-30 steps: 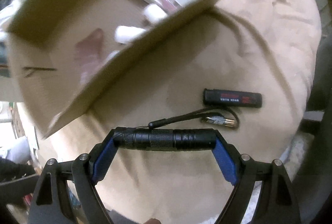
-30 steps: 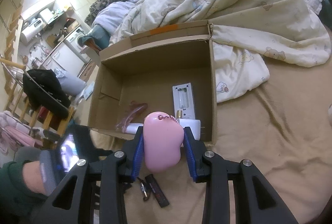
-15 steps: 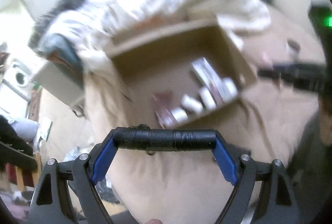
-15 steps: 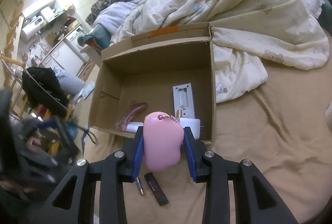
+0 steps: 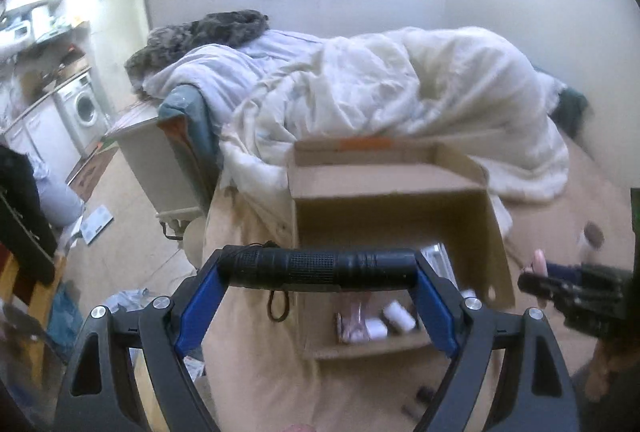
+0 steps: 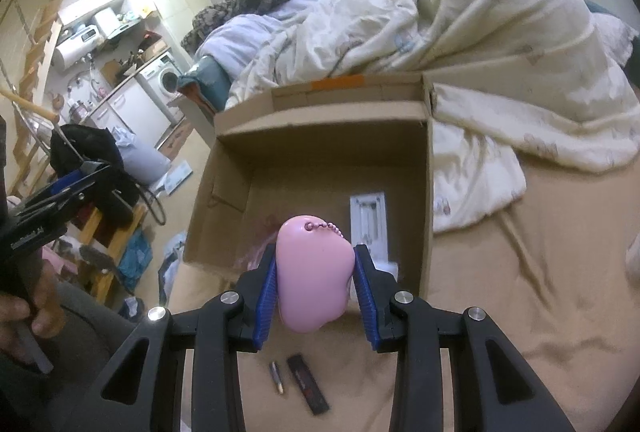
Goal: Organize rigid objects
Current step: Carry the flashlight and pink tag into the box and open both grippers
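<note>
My left gripper [image 5: 318,268] is shut on a black flashlight [image 5: 318,267], held lengthwise between the blue pads, its cord loop [image 5: 279,306] dangling below. It hangs above the bed, just left of the open cardboard box [image 5: 492,228]. My right gripper [image 6: 315,274] is shut on a pink rounded case [image 6: 312,272] with a bead chain, above the box's [image 6: 424,192] near edge. In the box lie a white flat package [image 6: 368,220], white cylinders [image 5: 398,316] and a pink item [image 5: 354,320]. The right gripper [image 5: 560,286] also shows at the left wrist view's right edge.
On the tan sheet [image 6: 520,312] in front of the box lie a black lighter [image 6: 308,384] and a small metal piece [image 6: 277,382]. A cream duvet [image 6: 480,32] is heaped behind the box. Left of the bed are the floor with clutter and a washing machine [image 5: 84,108].
My left gripper has risen with the flashlight and swung from looking down at the sheet to facing the box and duvet. The right gripper has lifted only slightly with the pink case.
</note>
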Demonstrator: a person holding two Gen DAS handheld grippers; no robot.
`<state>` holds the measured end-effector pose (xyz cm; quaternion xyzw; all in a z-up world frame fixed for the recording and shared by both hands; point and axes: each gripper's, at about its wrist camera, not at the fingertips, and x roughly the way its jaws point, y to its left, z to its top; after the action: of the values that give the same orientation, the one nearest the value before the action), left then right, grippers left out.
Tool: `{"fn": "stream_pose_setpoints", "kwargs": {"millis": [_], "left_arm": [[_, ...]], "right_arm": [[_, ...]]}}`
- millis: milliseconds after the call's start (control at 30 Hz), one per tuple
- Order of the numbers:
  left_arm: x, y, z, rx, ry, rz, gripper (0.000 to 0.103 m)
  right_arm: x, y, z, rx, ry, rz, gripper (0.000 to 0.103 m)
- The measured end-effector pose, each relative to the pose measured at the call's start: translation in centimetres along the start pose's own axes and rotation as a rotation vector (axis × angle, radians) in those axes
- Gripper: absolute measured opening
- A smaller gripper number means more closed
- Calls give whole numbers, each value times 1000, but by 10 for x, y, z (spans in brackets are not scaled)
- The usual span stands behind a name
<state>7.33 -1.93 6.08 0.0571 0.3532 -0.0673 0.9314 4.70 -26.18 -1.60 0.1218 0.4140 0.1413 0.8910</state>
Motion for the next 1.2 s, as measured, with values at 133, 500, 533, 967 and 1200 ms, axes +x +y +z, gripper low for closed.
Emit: {"fn": "stream_pose_setpoints", "kwargs": {"millis": [133, 500, 533, 967, 1200], "left_arm": [[28, -5, 10, -20, -2, 5, 85], [131, -37, -22, 19, 117, -8, 85], [137, -40, -26, 25, 134, -9, 85], [169, -48, -51, 34, 302, -29, 85], [174, -52, -56, 55, 332, -31, 85]], "right_arm": [[16, 1, 20, -9, -11, -4, 38], [76, -19, 16, 18, 93, -63, 38], [79, -21, 14, 15, 104, -72, 38], [101, -31, 4, 22, 177, -123, 38], [106, -29, 1, 17, 194, -115, 38]]}}
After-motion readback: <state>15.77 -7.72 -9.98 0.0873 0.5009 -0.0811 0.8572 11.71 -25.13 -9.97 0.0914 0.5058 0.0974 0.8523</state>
